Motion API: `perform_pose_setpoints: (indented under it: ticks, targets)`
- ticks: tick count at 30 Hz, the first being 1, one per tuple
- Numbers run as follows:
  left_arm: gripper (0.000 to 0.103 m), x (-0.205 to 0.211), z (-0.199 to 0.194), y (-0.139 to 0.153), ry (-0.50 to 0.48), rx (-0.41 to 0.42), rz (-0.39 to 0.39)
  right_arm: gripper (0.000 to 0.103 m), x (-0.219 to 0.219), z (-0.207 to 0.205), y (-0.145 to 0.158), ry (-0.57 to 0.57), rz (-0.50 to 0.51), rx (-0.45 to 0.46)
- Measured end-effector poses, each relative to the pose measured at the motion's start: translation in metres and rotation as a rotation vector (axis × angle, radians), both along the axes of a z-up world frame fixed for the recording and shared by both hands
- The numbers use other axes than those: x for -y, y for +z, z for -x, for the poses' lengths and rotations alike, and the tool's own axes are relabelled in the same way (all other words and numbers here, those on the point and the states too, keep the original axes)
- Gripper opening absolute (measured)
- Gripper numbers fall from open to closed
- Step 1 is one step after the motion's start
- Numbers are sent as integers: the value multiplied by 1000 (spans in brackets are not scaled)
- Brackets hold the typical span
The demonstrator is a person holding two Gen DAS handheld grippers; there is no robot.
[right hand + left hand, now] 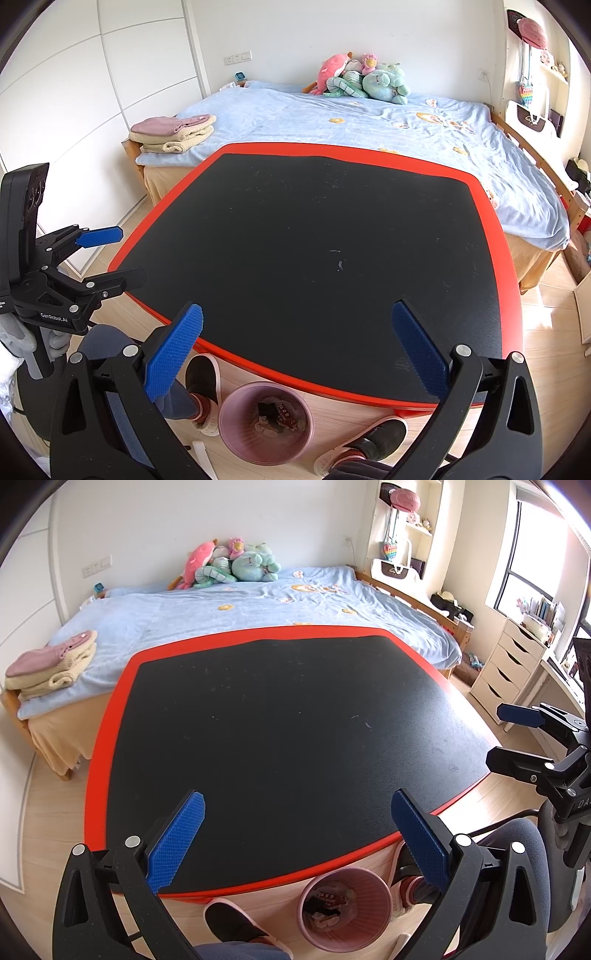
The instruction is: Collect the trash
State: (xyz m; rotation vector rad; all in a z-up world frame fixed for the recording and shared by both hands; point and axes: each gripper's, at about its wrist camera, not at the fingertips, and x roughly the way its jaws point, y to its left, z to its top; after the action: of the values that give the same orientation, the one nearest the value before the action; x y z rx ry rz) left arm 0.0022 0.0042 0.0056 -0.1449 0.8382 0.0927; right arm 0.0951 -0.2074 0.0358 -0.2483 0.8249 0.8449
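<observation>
Left gripper (297, 840) and right gripper (297, 354) both spread apart, gripping nothing, above near edge of table (295, 731). Trash (275, 415) inside pink bin (236, 435) on floor just below that edge, between 2 slippers (201, 384).

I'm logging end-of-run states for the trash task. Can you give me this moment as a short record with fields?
table: black mat with red border, no loose trash visible on it
bin: pink round plastic wastebasket on the floor at the table's near edge, between the person's feet
bin contents: crumpled wrappers inside
left gripper: open, empty, above the near table edge
right gripper: open, empty, above the near table edge
</observation>
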Motion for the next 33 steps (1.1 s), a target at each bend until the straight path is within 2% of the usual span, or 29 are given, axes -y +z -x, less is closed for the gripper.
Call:
perform_pose_setpoints:
  ticks: [33]
  targets:
    - [97, 1, -5, -3, -4, -9, -5, 100, 1, -6, -5, 1, 4, -1]
